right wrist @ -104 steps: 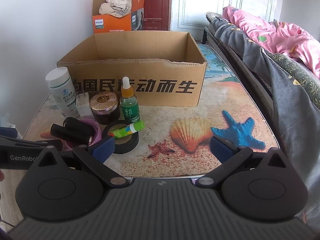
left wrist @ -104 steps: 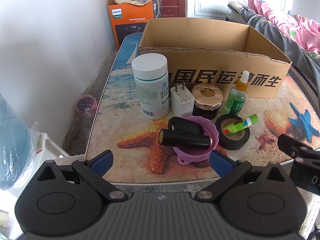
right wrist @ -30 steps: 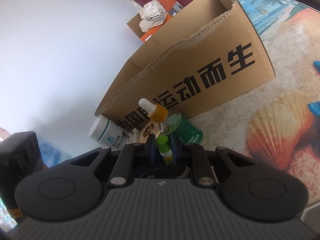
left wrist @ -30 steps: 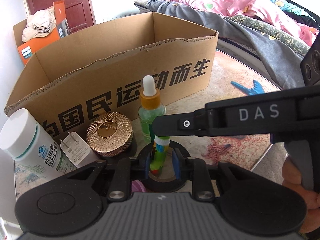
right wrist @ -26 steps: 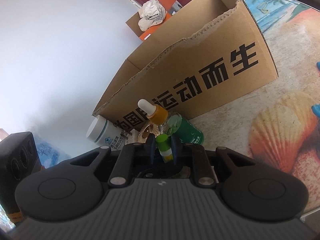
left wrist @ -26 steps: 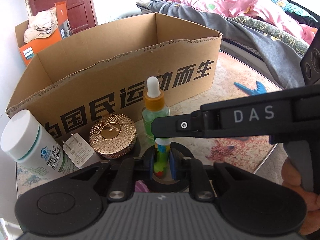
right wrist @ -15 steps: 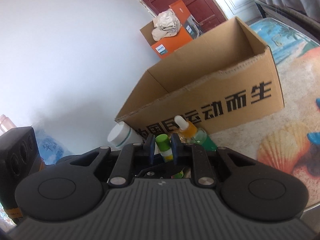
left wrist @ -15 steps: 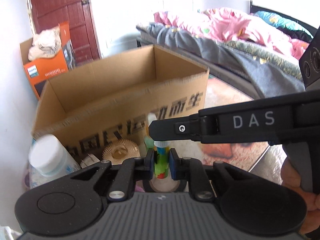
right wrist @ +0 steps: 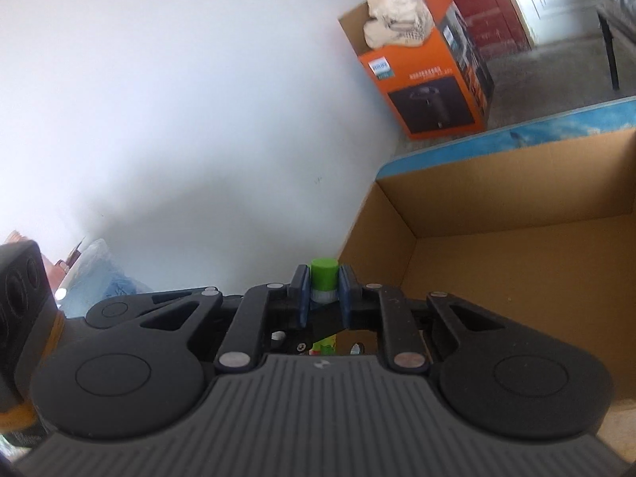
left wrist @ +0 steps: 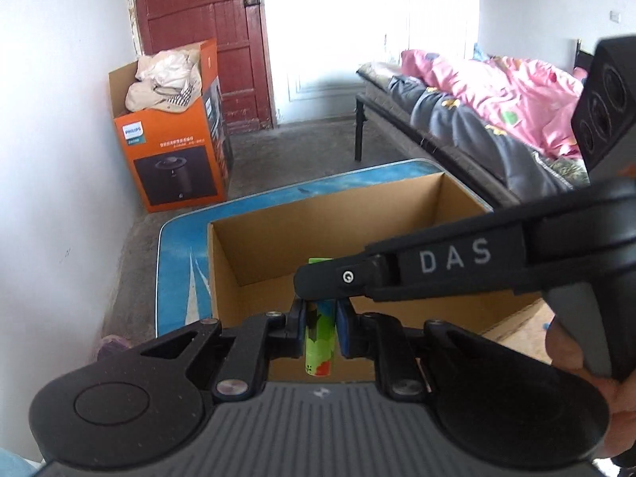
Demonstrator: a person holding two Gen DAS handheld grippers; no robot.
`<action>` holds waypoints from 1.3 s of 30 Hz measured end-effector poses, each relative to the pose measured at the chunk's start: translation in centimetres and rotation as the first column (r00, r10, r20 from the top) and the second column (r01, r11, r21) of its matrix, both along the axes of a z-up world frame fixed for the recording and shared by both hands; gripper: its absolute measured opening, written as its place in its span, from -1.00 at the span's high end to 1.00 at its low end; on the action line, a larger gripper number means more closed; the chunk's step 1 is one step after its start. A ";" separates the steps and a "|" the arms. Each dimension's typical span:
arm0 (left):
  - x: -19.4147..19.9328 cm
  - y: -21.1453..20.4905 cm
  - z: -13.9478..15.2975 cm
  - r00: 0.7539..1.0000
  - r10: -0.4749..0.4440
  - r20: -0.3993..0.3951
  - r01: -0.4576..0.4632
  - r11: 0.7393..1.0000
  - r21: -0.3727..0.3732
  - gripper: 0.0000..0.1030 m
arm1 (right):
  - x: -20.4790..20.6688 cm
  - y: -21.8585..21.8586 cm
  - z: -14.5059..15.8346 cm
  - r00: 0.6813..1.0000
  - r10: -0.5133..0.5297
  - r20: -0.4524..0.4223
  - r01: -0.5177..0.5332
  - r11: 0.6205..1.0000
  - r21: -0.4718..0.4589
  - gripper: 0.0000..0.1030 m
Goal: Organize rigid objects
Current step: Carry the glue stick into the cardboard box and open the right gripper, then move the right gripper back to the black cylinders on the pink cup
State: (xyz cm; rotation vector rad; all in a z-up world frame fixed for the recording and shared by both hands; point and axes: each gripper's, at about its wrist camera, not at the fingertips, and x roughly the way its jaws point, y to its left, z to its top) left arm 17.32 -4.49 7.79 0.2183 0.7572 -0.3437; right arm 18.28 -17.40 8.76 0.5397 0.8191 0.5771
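You have the green glue stick (left wrist: 318,334) clamped from both ends of the job at once: the left gripper (left wrist: 321,326) has its jaws pressed on the printed barrel, the right gripper (right wrist: 322,296) has its jaws shut on the green cap end, and the stick hangs in the air above the open cardboard box (left wrist: 254,238) on the desk (left wrist: 179,262). By the look of it this is the carry step, with the drop into the box next. That calls for lowering past the rim and letting go with both sets of jaws, or parting cap from barrel first if that is your aim; the pictures cannot say which. The box floor in view is bare, so there is open room inside. Mind the near wall just under the left gripper and the left-hand wall close beside the right one. The orange carton (left wrist: 175,159) stands well apart on the floor, and the bed (left wrist: 497,119) lies off to the right
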 end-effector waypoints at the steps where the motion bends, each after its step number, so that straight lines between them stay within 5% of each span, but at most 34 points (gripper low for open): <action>1: 1.2 0.0 -0.6 1.000 0.008 -0.017 -0.008 1.000 0.018 0.68 | 1.6 0.4 -0.6 0.999 0.004 -0.046 -0.004 1.000 0.001 0.73; 10: 8.8 0.9 -4.8 0.980 0.073 -0.188 -0.065 0.997 0.051 0.68 | 10.4 1.6 -5.7 0.960 0.016 -0.278 -0.028 0.999 -0.040 0.73; 15: 9.2 0.7 -5.5 0.977 0.081 -0.196 -0.068 0.995 0.069 0.45 | 13.0 2.4 -7.9 0.936 0.021 -0.352 -0.047 0.997 -0.065 0.73; 22: 8.4 1.6 -4.9 0.976 0.090 -0.197 -0.088 0.996 0.020 0.42 | 16.8 3.7 -10.1 0.929 0.009 -0.370 -0.056 0.992 -0.117 0.67; 23: 8.2 1.7 -4.6 0.978 0.090 -0.190 -0.090 0.996 0.008 0.42 | 17.0 3.7 -10.0 0.930 -0.003 -0.368 -0.041 0.993 -0.113 0.49; 26: 7.0 2.4 -3.3 0.984 0.078 -0.157 -0.084 0.996 -0.033 0.41 | 16.5 3.3 -8.9 0.938 -0.011 -0.347 -0.016 0.997 -0.074 0.00; 33: 1.6 4.6 1.1 0.998 0.054 -0.041 -0.060 0.984 -0.165 0.23 | 11.0 -0.3 -2.5 0.974 -0.020 -0.227 0.016 1.000 -0.018 -0.02; 39: -4.8 6.6 3.7 0.998 0.042 0.048 -0.028 0.965 -0.260 0.17 | 1.5 -4.0 4.3 0.998 -0.002 -0.063 0.005 0.999 0.051 -0.02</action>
